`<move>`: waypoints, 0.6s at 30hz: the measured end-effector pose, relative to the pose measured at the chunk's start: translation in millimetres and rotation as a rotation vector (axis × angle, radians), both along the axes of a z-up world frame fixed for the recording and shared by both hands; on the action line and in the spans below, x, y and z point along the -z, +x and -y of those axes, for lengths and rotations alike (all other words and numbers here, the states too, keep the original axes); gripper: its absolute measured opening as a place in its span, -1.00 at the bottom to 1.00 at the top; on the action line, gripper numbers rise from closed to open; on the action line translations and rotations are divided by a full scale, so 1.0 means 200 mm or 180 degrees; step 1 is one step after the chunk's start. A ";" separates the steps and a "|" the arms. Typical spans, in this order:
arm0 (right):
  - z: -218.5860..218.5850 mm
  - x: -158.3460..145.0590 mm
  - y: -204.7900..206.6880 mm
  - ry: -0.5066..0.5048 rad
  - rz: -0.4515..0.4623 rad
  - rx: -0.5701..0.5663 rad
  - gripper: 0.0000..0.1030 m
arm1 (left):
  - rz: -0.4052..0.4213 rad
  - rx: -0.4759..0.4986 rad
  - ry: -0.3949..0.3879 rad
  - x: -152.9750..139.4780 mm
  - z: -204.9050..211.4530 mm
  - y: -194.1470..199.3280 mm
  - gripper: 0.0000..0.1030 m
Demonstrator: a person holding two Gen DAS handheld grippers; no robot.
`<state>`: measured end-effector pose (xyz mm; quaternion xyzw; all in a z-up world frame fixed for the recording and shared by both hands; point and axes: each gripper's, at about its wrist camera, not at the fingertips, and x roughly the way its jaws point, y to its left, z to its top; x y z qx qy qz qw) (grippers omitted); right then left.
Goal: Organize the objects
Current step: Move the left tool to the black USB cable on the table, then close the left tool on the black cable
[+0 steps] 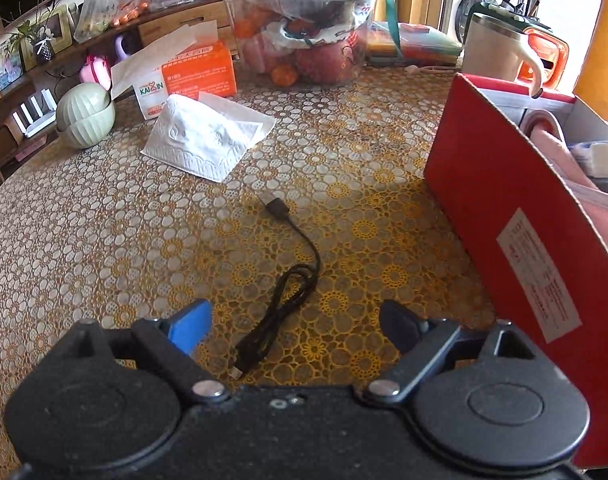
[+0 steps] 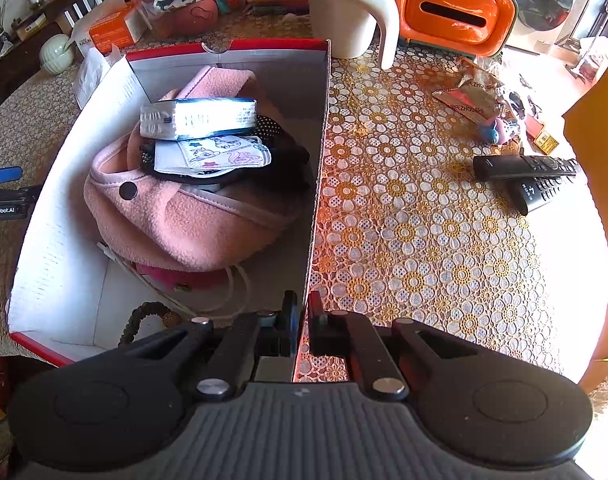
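A: Cable (image 1: pixel 291 284), black, lies on the table (image 1: pixel 103 220) between the two fingers of the left gripper (image 1: pixel 293 326). That gripper is spread wide and holds nothing.

B: Which way does it point?

A: The long axis goes from about 6 o'clock up to 12 o'clock in the left view. The big USB plug is at the far end and points toward 11 o'clock. The small plug is at the near end, close to the gripper body. The middle part is folded in a loose loop.

B: And the box?

A: The red box (image 1: pixel 504 208) stands at 3 o'clock from the cable, near but apart. The left view shows mostly its outer wall.

B: What does the right view add?

A: It looks into the box (image 2: pixel 63 208). Inside are a pink bag (image 2: pixel 183 216), a tissue pack (image 2: pixel 199 118) on top of it, and a sticker sheet (image 2: pixel 219 154). The right gripper (image 2: pixel 301 316) is clenched on the box's right wall, one finger inside, one outside. The cable is not seen there. At 3 o'clock two remotes (image 2: pixel 532 176) lie on the table.
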<state>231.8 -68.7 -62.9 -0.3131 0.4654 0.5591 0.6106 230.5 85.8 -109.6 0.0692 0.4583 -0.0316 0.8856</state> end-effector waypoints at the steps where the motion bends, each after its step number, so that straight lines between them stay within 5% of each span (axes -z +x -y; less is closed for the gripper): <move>1: 0.00 0.00 0.00 -0.0005 0.0000 0.0000 -0.92 | -0.0013 -0.0002 -0.0006 0.01 -0.01 0.01 0.69; 14: -0.01 0.02 0.01 -0.0044 -0.0036 0.0018 -0.92 | -0.0166 -0.0007 -0.0150 0.09 -0.05 0.10 0.16; 16: -0.01 0.02 0.01 -0.0040 -0.0039 0.0023 -0.92 | -0.0152 0.0008 -0.0138 0.09 -0.04 0.10 0.01; 18: -0.01 0.02 0.01 -0.0042 -0.0041 0.0026 -0.92 | -0.0142 0.0014 -0.0132 0.09 -0.04 0.09 -0.35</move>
